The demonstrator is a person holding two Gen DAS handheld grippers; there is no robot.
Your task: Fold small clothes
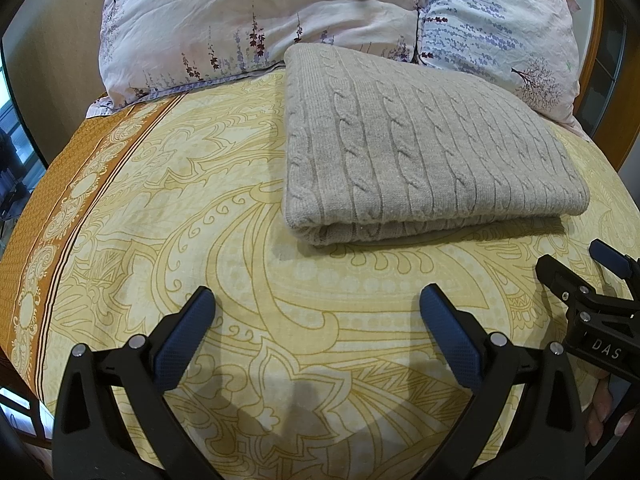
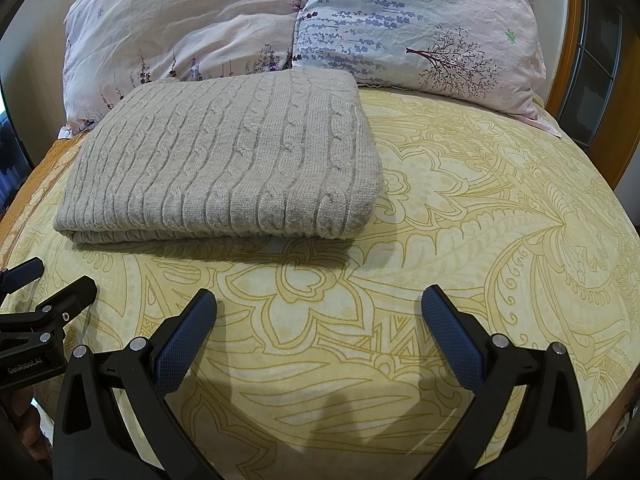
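Note:
A beige cable-knit sweater (image 1: 420, 148) lies folded into a thick rectangle on the yellow patterned bed sheet (image 1: 200, 208), just in front of the pillows. It also shows in the right wrist view (image 2: 228, 160), up and to the left. My left gripper (image 1: 316, 304) is open and empty, hovering over the sheet short of the sweater's near fold. My right gripper (image 2: 318, 304) is open and empty too, over bare sheet to the right of the sweater. Each gripper shows at the edge of the other's view, the right one (image 1: 580, 272) and the left one (image 2: 52, 280).
Two floral pillows (image 1: 260, 24) (image 2: 420, 28) lean at the head of the bed behind the sweater. A wooden headboard (image 2: 568, 40) rises at the right. The sheet has an orange border (image 1: 60, 220) along the bed's left edge.

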